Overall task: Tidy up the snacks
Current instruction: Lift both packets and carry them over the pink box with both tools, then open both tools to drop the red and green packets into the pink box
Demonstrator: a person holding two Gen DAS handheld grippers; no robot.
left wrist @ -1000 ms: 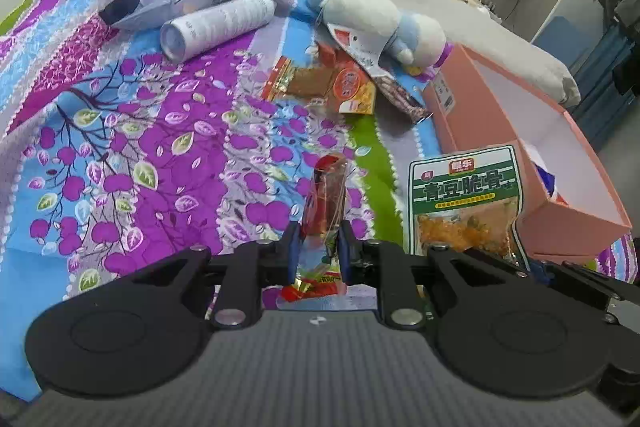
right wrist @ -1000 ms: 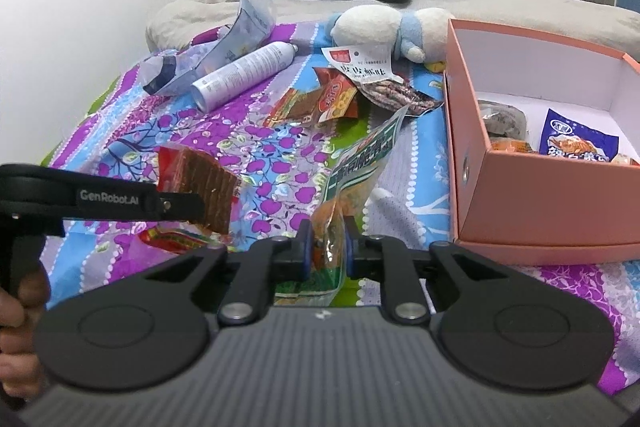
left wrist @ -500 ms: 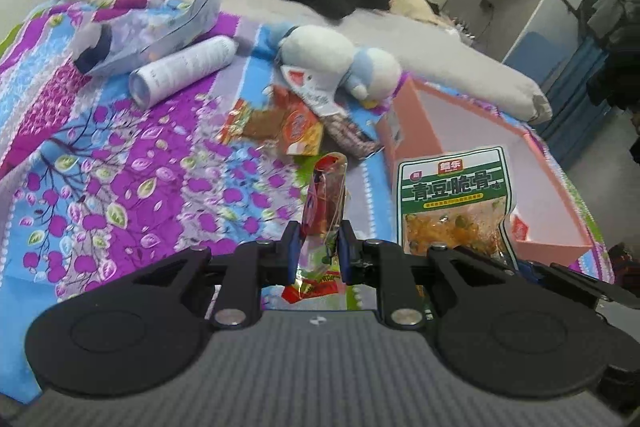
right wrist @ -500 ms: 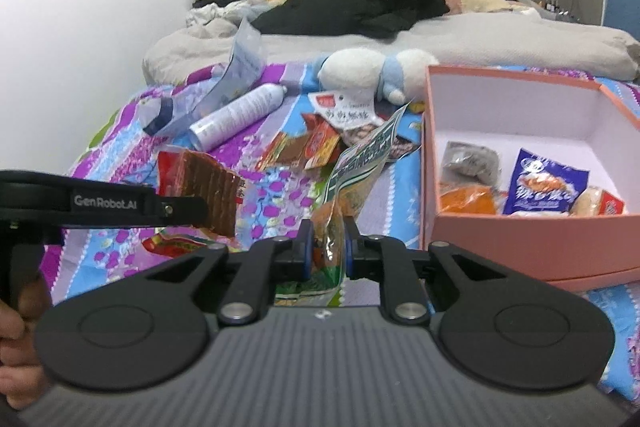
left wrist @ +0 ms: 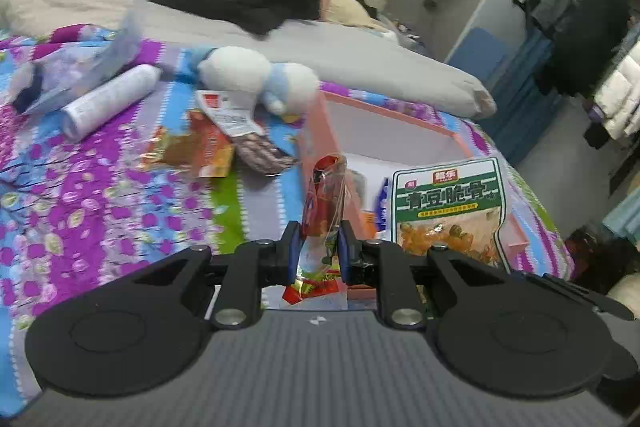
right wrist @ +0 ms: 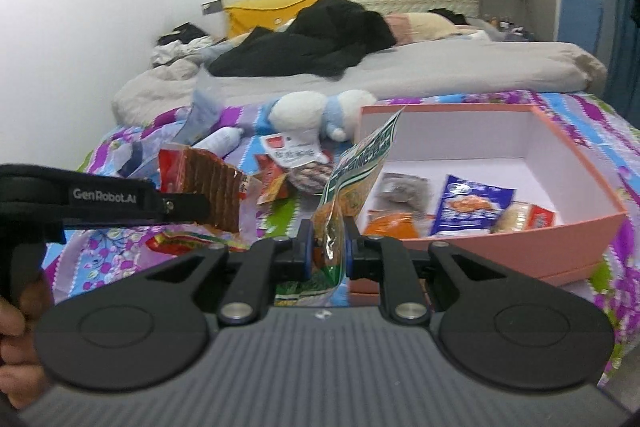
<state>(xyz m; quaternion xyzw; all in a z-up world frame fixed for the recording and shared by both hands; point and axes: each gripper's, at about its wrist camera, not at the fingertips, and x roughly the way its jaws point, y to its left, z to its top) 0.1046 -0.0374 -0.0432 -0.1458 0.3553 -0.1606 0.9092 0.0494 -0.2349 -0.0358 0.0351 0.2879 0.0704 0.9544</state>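
Left gripper [left wrist: 318,251] clamps red snack pack [left wrist: 325,195] above the bedspread [left wrist: 80,195]. Right gripper [right wrist: 325,247] grips green snack bag [right wrist: 352,171] beside pink box [right wrist: 520,239], which holds grey, orange, blue and red-white packets.

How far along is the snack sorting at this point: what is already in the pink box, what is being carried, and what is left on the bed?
Done: several packets, including a blue one, lie inside the pink box. In hand: the left gripper is shut on a red packet, and the right gripper on a green-and-white pouch. Left: a small cluster of orange and brown packets on the bedspread near the plush toy.
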